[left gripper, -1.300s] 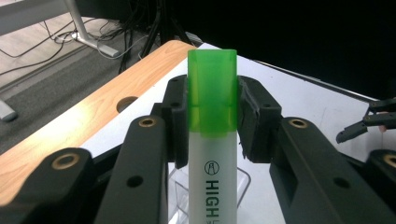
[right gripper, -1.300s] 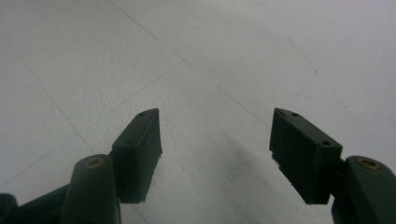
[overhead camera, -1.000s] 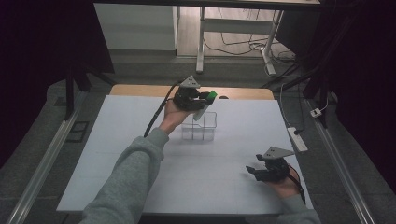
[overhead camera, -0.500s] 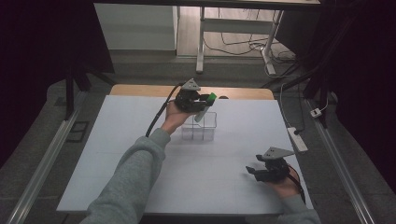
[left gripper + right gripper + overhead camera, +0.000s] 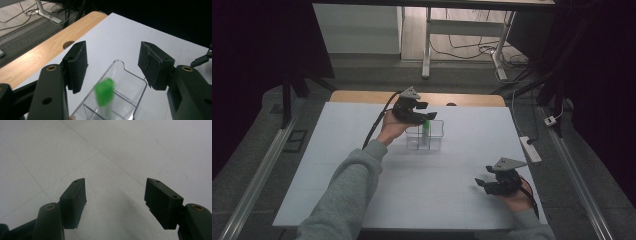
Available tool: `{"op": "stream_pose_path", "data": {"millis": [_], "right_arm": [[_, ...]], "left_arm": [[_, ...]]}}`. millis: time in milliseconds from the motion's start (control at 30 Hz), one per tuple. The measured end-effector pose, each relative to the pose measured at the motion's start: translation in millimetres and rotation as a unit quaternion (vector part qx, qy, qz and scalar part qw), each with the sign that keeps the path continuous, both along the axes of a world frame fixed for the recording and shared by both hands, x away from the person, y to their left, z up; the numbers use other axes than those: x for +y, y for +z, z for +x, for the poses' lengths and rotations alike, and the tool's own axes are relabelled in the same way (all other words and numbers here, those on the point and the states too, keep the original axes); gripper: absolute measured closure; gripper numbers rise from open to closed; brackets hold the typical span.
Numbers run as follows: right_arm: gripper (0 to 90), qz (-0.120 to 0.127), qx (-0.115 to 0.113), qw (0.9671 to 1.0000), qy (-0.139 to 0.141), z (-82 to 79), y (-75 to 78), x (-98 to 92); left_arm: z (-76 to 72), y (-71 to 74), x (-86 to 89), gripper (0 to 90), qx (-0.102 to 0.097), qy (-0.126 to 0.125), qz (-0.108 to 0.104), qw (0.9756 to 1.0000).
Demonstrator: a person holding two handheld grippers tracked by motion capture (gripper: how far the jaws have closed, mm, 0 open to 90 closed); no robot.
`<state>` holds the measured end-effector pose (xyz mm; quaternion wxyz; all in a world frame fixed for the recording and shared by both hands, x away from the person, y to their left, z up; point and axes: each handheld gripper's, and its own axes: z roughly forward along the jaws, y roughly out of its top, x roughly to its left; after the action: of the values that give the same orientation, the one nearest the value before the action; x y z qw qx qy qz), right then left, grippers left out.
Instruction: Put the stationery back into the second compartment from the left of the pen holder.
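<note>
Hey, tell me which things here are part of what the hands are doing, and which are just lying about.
In use:
- green block
- clear divided bin
- left gripper, jaws just opened, block loose below them

Lying about:
- right gripper, open over bare table
- power strip

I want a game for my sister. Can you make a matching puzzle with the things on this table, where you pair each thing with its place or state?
Things:
1. green piece
2. clear box
3. left gripper
4. right gripper

Places or states:
A. near the table's front right corner, open, nothing between its fingers
B. above the box, its jaws just opened
C. standing in a compartment of the box
D. on the white table, with dividers inside

Pairs: 1-C, 2-D, 3-B, 4-A
</note>
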<state>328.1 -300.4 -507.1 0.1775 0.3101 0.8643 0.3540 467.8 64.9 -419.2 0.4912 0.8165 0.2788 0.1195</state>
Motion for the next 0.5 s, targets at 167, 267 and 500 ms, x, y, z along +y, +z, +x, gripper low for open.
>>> {"op": "stream_pose_path", "data": {"millis": [167,267,500], "right_arm": [[33.5,0.0,0.0,1.0,-0.001,0.0,0.1,-0.2],[33.5,0.0,-0.001,1.0,-0.001,0.1,0.3,-0.6],[33.5,0.004,-0.004,1.0,-0.004,0.2,1.0,-1.8]], "left_arm": [[-4.8,0.7,8.4,38.9,0.006,-0.001,0.0,1.0],[-9.8,2.5,13.1,38.7,0.007,-0.004,0.001,1.0],[-26.5,4.7,27.2,37.7,0.004,-0.01,0.012,0.9999]]}}
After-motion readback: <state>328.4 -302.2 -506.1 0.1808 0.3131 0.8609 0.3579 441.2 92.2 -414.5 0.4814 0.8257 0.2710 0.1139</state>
